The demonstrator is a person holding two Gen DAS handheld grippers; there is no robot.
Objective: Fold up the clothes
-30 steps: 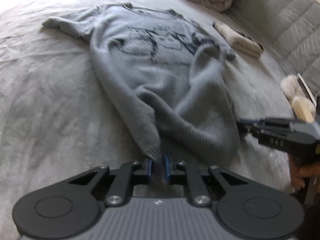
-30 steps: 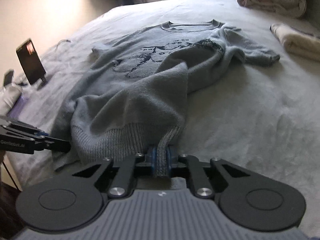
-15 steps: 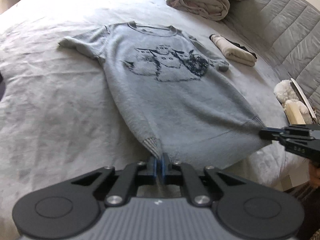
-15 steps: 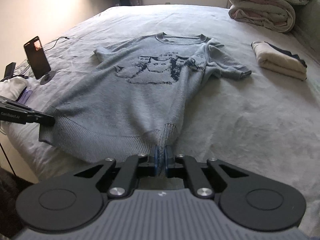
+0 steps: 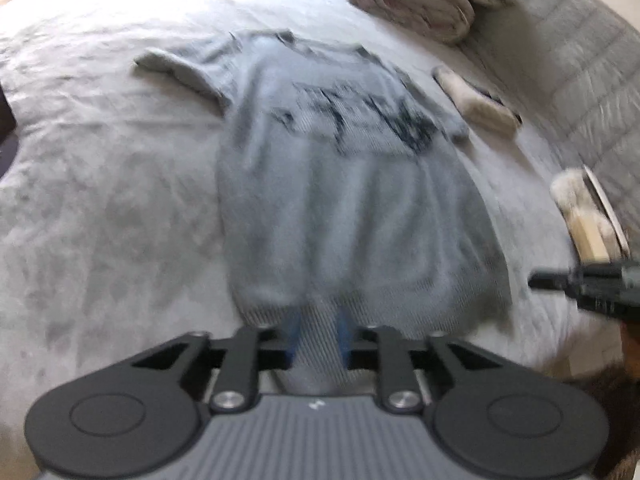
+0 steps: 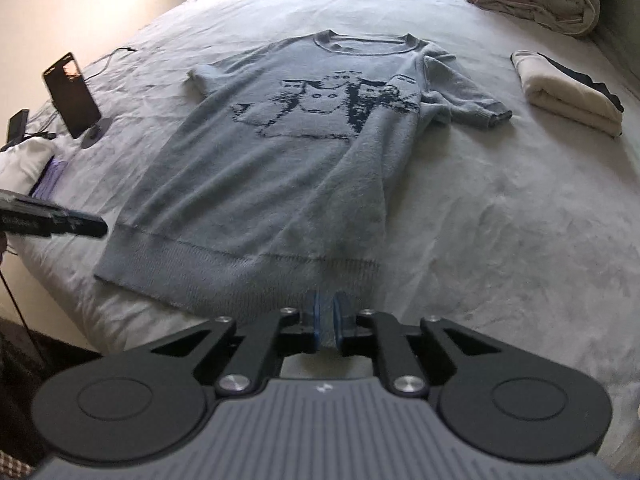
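The sweater (image 6: pixel 280 168) lies flat on the bed (image 6: pixel 500 220), spread for folding. The left gripper (image 5: pixel 316 332) has just been opening, its jaws now apart around the hem. The right gripper (image 6: pixel 326 318) has opened slightly too; whether it still pinches the hem is unclear.

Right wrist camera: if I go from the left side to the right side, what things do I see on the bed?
Black phone on a round stand → grey knitted short-sleeved sweater with dark cat pattern → folded cream cloth with a dark layer.

Sweater (image 6: pixel 280 184): spread flat on bed (image 6: pixel 500 240), cat print facing up
Right gripper (image 6: pixel 327 322): jaws just eased apart, narrow gap, hem edge between
Left gripper (image 6: pixel 52 226): beside hem's far corner
Phone (image 6: pixel 71 94): propped upright
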